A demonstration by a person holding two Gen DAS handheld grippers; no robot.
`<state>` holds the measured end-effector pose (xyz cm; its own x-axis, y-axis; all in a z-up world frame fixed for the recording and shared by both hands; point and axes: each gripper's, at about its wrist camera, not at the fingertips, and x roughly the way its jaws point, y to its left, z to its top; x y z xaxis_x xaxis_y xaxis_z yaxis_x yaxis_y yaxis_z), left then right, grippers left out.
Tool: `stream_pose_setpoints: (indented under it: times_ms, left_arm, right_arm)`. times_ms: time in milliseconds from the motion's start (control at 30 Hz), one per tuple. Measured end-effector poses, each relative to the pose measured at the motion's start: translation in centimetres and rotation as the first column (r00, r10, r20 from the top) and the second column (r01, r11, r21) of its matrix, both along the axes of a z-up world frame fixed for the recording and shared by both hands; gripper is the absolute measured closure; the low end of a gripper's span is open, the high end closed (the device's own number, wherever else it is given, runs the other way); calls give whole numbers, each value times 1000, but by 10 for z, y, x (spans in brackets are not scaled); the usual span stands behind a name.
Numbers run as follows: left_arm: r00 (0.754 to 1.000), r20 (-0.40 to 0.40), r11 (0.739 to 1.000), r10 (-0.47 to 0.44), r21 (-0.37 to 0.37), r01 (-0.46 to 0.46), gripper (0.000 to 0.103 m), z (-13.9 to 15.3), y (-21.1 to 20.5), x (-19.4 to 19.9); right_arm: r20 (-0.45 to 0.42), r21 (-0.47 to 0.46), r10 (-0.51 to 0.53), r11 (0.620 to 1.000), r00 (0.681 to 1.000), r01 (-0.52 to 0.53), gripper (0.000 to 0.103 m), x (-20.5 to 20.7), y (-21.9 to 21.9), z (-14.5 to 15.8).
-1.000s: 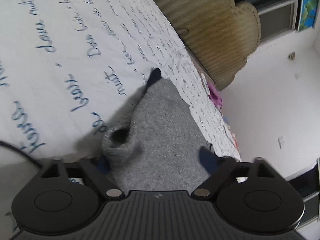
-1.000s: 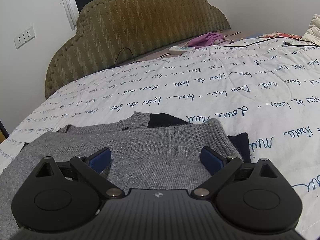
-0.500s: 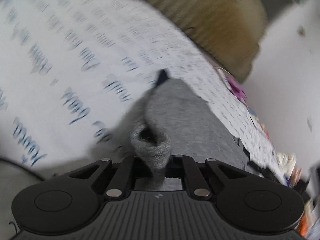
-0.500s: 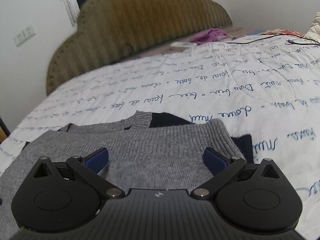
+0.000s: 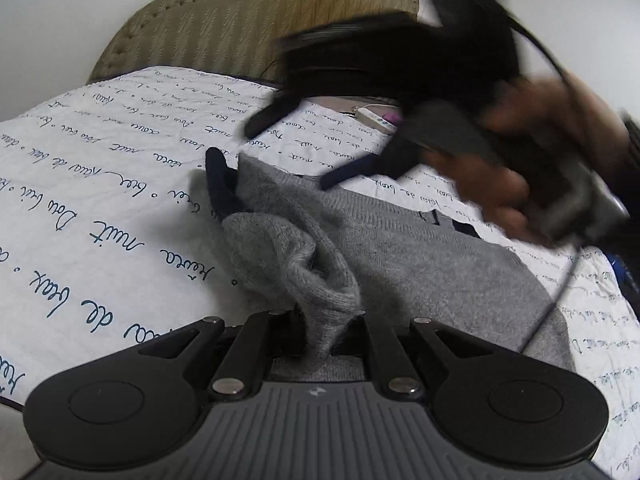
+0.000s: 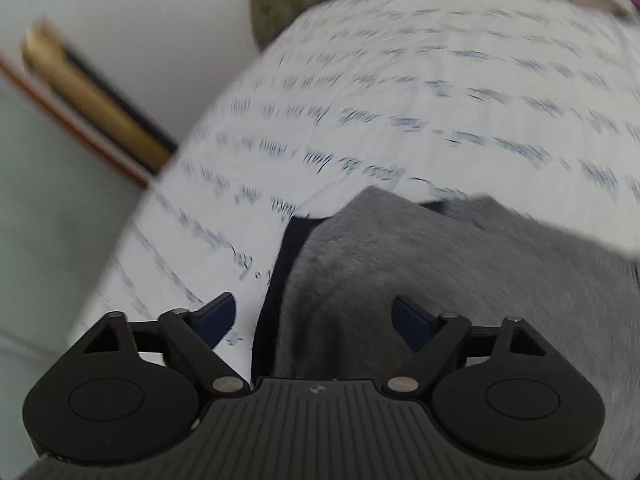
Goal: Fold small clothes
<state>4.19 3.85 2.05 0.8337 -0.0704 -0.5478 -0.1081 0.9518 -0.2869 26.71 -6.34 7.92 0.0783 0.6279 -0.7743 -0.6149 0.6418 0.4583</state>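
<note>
A small grey knit sweater [image 5: 400, 248] with dark navy trim [image 5: 220, 184] lies on a white bedspread with blue script [image 5: 100, 200]. My left gripper [image 5: 324, 332] is shut on the sweater's grey sleeve cuff [image 5: 320, 300] and holds it lifted over the body. My right gripper [image 6: 314, 318] is open, hovering over the sweater's navy-edged side [image 6: 440, 272]. It also shows in the left wrist view [image 5: 292, 152], blurred, held by a hand [image 5: 520, 152] above the far side of the sweater.
An olive padded headboard [image 5: 260, 20] stands behind the bed. A white remote [image 5: 376, 116] lies near the pillow end. A cable [image 5: 560, 288] trails across the right of the bedspread. A gold and red frame [image 6: 92, 108] leans beside the bed.
My left gripper closed on the sleeve cuff and carried it up over the sweater. My right gripper stayed open and swung quickly left across the sweater; its view is blurred.
</note>
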Motion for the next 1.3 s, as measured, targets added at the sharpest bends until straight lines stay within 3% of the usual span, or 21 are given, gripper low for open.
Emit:
stream_pose_setpoints:
  times_ms: [67,167,333,433,500,567,633,800,933,1000,1133,1233,1300]
  left_arm:
    - [1000,0,1000,-5,15,5,95,0,-3,0]
    - [1000,1,999,-18,36,18,95,-1,-6,2]
    - [999,-1,997,-41,66,41,95,-3,-13,2]
    - [999,2,995,-48,92,48,95,-3,-18,3]
    - [999,0,994,-45,95,45,95,-2,-19,3]
    - [999,-5,994,-47,97,48,95,0,-23,2]
    - [999,1,994,-51,102,51,95,3,-25,1]
    - [994,34,991,-102,92,99,95,21,-42,-1]
    - [978,74,978,-196,88,189,95,38,-72,-2]
    - [963,82,964,-256,93,249,95,42,-92,0]
    - [924,60,924,-378,91,372,95,37,-141,9]
    - [896,8,893,-445,79,443,95,19,-177,16]
    - [886,-55,883,-461,75,464,95,4,-191,20]
  right_arm:
    - [34,-94,79,993,996,-75,30,-7,31,-5]
    - [72,-217,155,967,985,-136,31,-17,64,-15]
    - [97,-276,193,948,977,-160,32,-23,76,-31]
    - [163,-295,248,936,955,-193,50,-32,74,-36]
    - [218,-307,277,930,936,-204,68,-38,67,-36]
    - [212,-263,257,944,943,-198,82,-31,54,-32]
    - [173,-174,189,972,967,-159,88,-18,32,-25]
    - [103,88,37,995,994,-46,90,0,-44,-12]
    - [-4,282,-120,953,993,116,90,14,-134,-13]
    - [-22,331,-182,926,983,179,90,13,-180,-14]
    - [-70,390,-307,868,949,309,89,4,-271,-26]
    - [-138,370,-394,831,909,417,88,2,-322,-54]
    - [-171,342,-413,827,895,447,88,0,-338,-74]
